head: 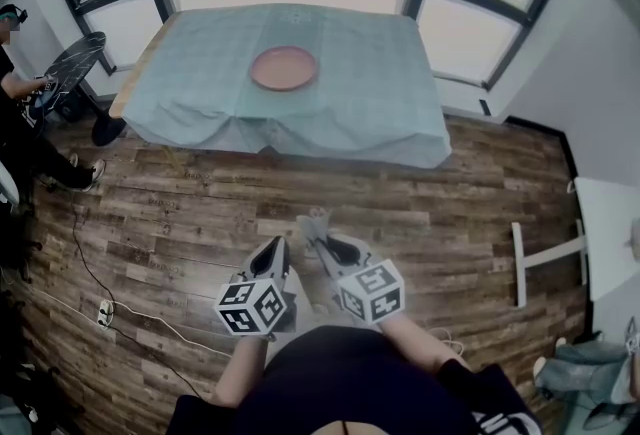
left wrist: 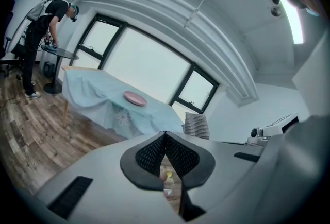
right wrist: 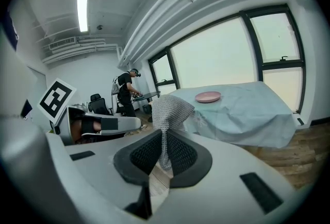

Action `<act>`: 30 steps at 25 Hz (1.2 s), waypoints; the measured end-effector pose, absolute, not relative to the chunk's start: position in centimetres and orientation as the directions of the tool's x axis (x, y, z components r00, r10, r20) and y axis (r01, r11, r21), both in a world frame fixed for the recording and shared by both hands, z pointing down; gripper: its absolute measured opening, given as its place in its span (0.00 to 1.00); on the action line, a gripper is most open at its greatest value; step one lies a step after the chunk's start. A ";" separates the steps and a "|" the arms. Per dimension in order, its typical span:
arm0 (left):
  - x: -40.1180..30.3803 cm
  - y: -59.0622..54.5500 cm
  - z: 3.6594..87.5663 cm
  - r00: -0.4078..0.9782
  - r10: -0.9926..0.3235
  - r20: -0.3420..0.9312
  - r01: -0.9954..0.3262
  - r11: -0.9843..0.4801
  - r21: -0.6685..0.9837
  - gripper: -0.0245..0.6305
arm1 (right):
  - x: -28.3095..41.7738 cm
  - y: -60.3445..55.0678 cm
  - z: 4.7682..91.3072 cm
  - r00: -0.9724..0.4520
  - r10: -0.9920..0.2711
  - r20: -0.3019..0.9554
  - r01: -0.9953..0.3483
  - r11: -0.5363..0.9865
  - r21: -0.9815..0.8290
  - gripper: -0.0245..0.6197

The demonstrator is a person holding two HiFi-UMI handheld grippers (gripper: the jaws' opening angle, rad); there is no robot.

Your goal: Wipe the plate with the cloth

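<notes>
Wood-plank floor [head: 200,213], pale blue tablecloth [head: 370,108], pink plate [head: 284,68] on it, dark-framed windows [head: 480,23]

One pink plate [head: 284,68] and one grey knitted cloth [right wrist: 170,109] are counted, along with one table [head: 127,89] covered by one pale teal tablecloth [head: 350,108]. Two grippers are seen, the left gripper [left wrist: 165,138] and the right gripper [right wrist: 164,138], and one marker cube [head: 252,308] is borne by each. One standing person [head: 15,113] and one round side table [head: 70,63] are also counted.
</notes>
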State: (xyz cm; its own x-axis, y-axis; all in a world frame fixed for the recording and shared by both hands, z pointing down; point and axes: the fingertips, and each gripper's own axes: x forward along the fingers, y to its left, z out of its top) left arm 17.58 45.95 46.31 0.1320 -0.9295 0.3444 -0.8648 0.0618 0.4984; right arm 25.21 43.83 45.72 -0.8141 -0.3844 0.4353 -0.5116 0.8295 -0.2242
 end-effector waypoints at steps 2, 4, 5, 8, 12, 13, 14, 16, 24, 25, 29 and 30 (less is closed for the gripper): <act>17.0 45.2 46.5 0.129 -0.929 0.348 -0.862 0.068 0.502 0.06 | 25.0 43.2 45.9 -0.814 -0.385 0.435 -0.513 0.828 -0.228 0.09; 16.6 44.5 46.7 0.128 -0.928 0.349 -0.860 0.071 0.505 0.06 | 24.9 42.5 46.1 -0.812 -0.384 0.440 -0.515 0.826 -0.230 0.09; 16.4 44.0 46.7 0.128 -0.929 0.348 -0.860 0.071 0.505 0.06 | 24.8 42.1 46.2 -0.810 -0.384 0.442 -0.517 0.825 -0.230 0.09; 15.7 42.1 46.9 0.132 -0.928 0.349 -0.859 0.069 0.508 0.06 | 24.5 40.4 46.5 -0.804 -0.392 0.447 -0.526 0.820 -0.226 0.09; 15.0 39.4 47.0 0.148 -0.924 0.351 -0.860 0.055 0.508 0.06 | 24.0 38.0 46.7 -0.791 -0.405 0.459 -0.544 0.809 -0.224 0.09; 14.8 38.7 47.0 0.153 -0.924 0.351 -0.860 0.051 0.508 0.06 | 23.8 37.4 46.7 -0.789 -0.407 0.461 -0.547 0.807 -0.223 0.09; 14.5 38.0 47.1 0.157 -0.923 0.351 -0.860 0.047 0.509 0.06 | 23.5 36.7 46.7 -0.787 -0.411 0.461 -0.551 0.805 -0.223 0.09; 13.7 36.6 47.1 0.163 -0.922 0.353 -0.859 0.043 0.510 0.06 | 22.9 35.3 46.7 -0.783 -0.421 0.458 -0.559 0.800 -0.220 0.09; 10.2 31.0 47.9 0.194 -0.911 0.363 -0.856 0.024 0.516 0.06 | 19.3 29.4 46.9 -0.763 -0.455 0.458 -0.590 0.780 -0.207 0.09; 9.6 30.3 48.0 0.197 -0.910 0.365 -0.855 0.023 0.518 0.06 | 18.8 28.6 46.9 -0.761 -0.457 0.460 -0.592 0.778 -0.207 0.09; 7.4 27.5 48.2 0.212 -0.904 0.371 -0.854 0.014 0.521 0.06 | 16.5 25.8 47.0 -0.753 -0.464 0.466 -0.602 0.771 -0.205 0.09; 6.8 26.7 48.2 0.215 -0.903 0.372 -0.854 0.011 0.520 0.06 | 15.9 25.0 47.0 -0.751 -0.468 0.466 -0.606 0.769 -0.204 0.09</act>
State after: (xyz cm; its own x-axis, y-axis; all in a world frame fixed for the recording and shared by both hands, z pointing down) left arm 6.81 26.71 48.18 0.2146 -0.9032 0.3718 -0.8540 0.0112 0.5202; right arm 15.92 25.01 46.97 -0.7511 -0.4676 0.4660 -0.6057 0.7690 -0.2045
